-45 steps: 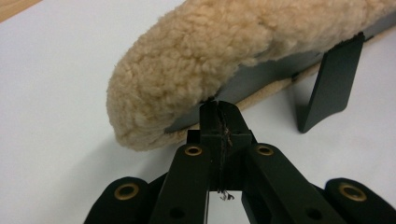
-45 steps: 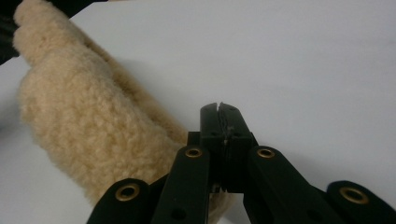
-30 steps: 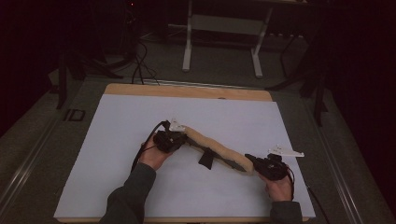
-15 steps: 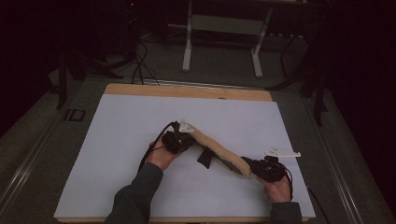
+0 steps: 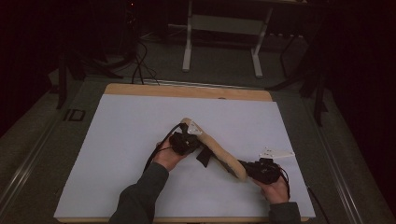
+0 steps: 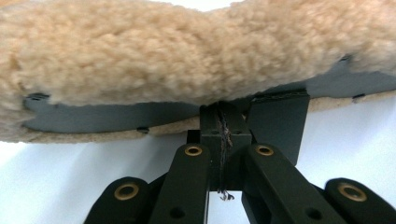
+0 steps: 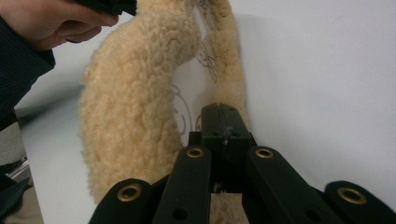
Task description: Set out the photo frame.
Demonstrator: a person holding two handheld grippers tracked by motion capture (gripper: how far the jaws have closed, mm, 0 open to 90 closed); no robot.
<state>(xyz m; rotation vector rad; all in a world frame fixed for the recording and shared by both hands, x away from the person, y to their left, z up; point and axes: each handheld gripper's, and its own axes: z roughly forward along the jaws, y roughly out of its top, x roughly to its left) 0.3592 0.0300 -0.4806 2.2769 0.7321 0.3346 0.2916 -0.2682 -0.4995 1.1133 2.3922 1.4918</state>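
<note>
A long tan fleece pad (image 5: 219, 153) is held off the white sheet between both grippers, running from upper left to lower right. A black tab (image 5: 204, 157) hangs from its middle. My left gripper (image 5: 187, 140) is shut on the pad's upper left end. In the left gripper view the jaws (image 6: 219, 122) pinch the pad's dark edge under the fleece (image 6: 187, 56). My right gripper (image 5: 250, 169) is shut on the lower right end. The right gripper view shows the fleece (image 7: 130, 102) curving away from the closed tips (image 7: 223, 119), with the other hand (image 7: 51, 21) at top left.
A white sheet (image 5: 116, 140) covers a wooden table (image 5: 187, 90). Beyond the far edge, a metal stand (image 5: 224, 28) and cables (image 5: 140, 65) sit on the dark floor. A dark strip of floor runs down each side of the table.
The left hand has moved right, toward the right gripper, so the pad sits shorter and steeper between them. The right hand has barely shifted.
</note>
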